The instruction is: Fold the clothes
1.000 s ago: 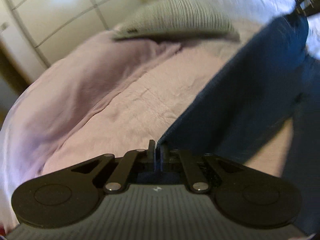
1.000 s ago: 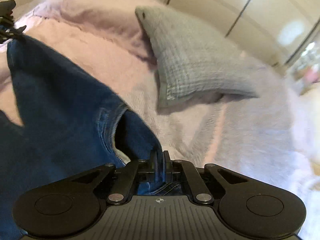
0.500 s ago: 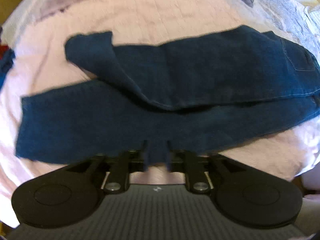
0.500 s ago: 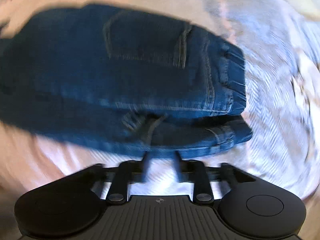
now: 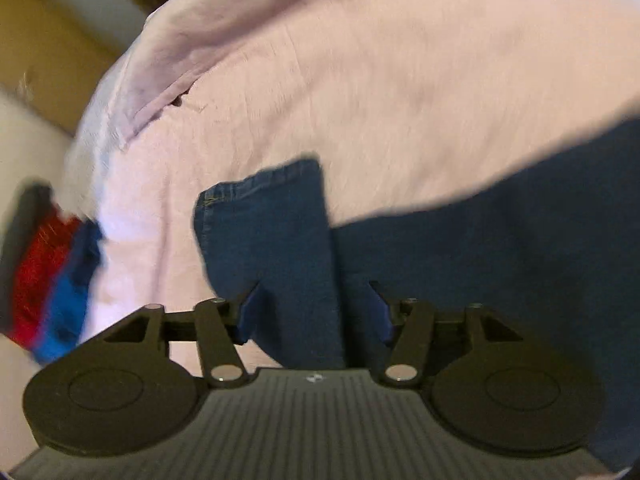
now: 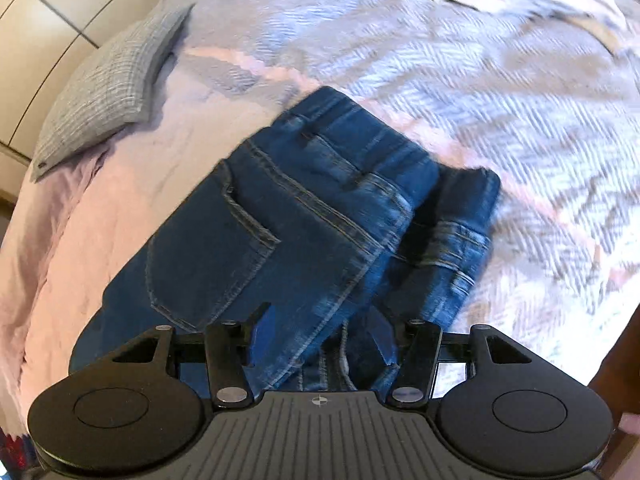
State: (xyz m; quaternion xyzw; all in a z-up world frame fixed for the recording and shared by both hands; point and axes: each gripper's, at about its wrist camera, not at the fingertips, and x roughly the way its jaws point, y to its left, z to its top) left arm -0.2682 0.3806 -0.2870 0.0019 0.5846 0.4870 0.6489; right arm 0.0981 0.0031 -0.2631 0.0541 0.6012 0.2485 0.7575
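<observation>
Bare bedspread [image 5: 400,80] beyond jeans [image 5: 272,240]

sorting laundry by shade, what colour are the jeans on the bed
Dark blue denim jeans, with lighter stitching; the right wrist view shows them best.

Jeans [image 6: 280,216] lie spread on a bedspread [image 6: 520,100] — waistband end toward the right gripper [image 6: 320,336], a leg hem [image 5: 264,216] before the left gripper [image 5: 312,312]. A pillow [image 6: 108,88] rests beyond them, upper left; other garments [image 5: 52,280] sit off the bed's left edge.
</observation>
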